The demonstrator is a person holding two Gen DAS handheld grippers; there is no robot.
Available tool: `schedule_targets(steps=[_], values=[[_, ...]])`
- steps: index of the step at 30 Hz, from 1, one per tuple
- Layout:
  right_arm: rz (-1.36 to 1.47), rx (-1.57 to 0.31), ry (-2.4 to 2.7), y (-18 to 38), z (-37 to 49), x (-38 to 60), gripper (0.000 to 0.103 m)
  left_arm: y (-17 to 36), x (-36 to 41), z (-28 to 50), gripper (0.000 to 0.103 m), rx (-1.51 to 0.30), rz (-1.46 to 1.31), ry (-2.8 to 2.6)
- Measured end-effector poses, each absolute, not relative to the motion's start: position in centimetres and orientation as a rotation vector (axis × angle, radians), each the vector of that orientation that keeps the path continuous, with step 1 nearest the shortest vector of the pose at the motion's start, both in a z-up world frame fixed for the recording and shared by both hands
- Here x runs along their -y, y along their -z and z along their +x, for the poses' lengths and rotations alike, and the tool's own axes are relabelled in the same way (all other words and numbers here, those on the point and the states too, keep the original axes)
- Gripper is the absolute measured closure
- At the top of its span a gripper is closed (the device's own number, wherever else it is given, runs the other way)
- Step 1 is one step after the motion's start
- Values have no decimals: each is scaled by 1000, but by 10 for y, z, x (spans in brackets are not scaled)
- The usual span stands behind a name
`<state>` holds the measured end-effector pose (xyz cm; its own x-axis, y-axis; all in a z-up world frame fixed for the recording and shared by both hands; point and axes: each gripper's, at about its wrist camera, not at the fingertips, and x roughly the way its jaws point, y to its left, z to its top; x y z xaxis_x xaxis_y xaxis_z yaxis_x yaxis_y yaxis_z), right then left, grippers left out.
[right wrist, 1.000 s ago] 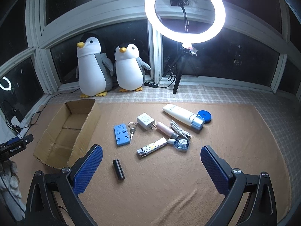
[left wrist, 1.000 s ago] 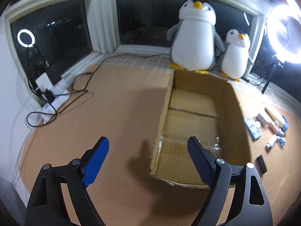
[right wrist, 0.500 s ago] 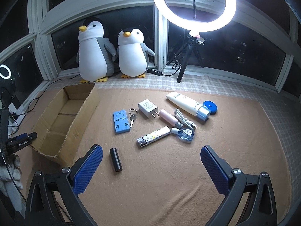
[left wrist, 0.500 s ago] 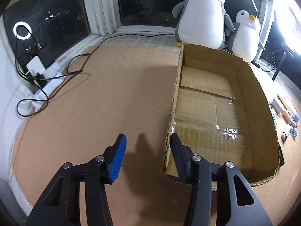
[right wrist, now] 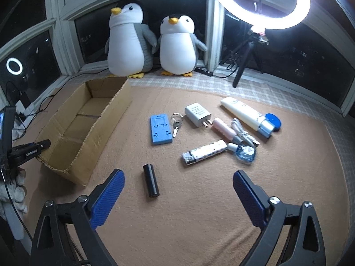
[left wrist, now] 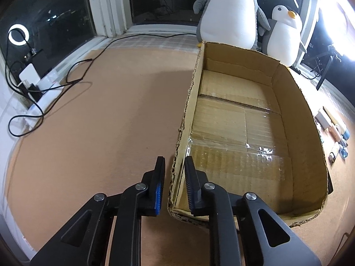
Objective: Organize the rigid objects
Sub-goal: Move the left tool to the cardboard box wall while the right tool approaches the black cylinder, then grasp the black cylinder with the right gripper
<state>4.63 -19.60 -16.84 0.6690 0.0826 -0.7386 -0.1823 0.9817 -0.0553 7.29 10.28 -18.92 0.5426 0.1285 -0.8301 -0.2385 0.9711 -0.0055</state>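
An open, empty cardboard box lies on the brown mat. My left gripper straddles the box's near left wall, one finger outside, one inside, nearly closed on the cardboard. My right gripper is open and empty, hovering above a black cylinder. Beyond it lie a blue phone stand, keys, a white charger, a patterned lighter, a pink tube, a cable, a small blue bottle, a white tube and a blue lid.
Two plush penguins stand on the window ledge behind the box. A ring light on a tripod stands at the back right. Black cables and a power strip lie at the mat's left edge.
My left gripper moved forward to the box's near left wall and its fingers closed in around it. My right gripper moved forward and lower toward the black cylinder, staying open.
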Motion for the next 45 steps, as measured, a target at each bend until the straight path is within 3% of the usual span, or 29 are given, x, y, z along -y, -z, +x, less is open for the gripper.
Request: schedule_targets(steps=[2,7,11,15,21,24,33,45], values=[[-138,-848,-175,177,52,190,17,191,-102,74,87,-978,-123,-210],[-150,-927,-221,200,65,178,42,194,-101,76,88,-991,-141,-198],[-163,-967,-237,213,74,173,47,197,-103,79,88,-1006,-156,-191],[-167,-1000,-257,222,80,169,61,199,-103,79,88,-1012,-158,-189],[-163,-1041,-269,233,89,166,64,199,-103,80,88,-1016,-159,-188],[-166,-1055,-268,236,92,165,76,200,-103,80,88,-1015,-158,-191],[-186,-1049,-266,237,93,162,86,203,-103,87,88,-1051,-148,-197],[-177,-1039,-261,234,92,162,88,204,-103,90,88,-1070,-141,-195]])
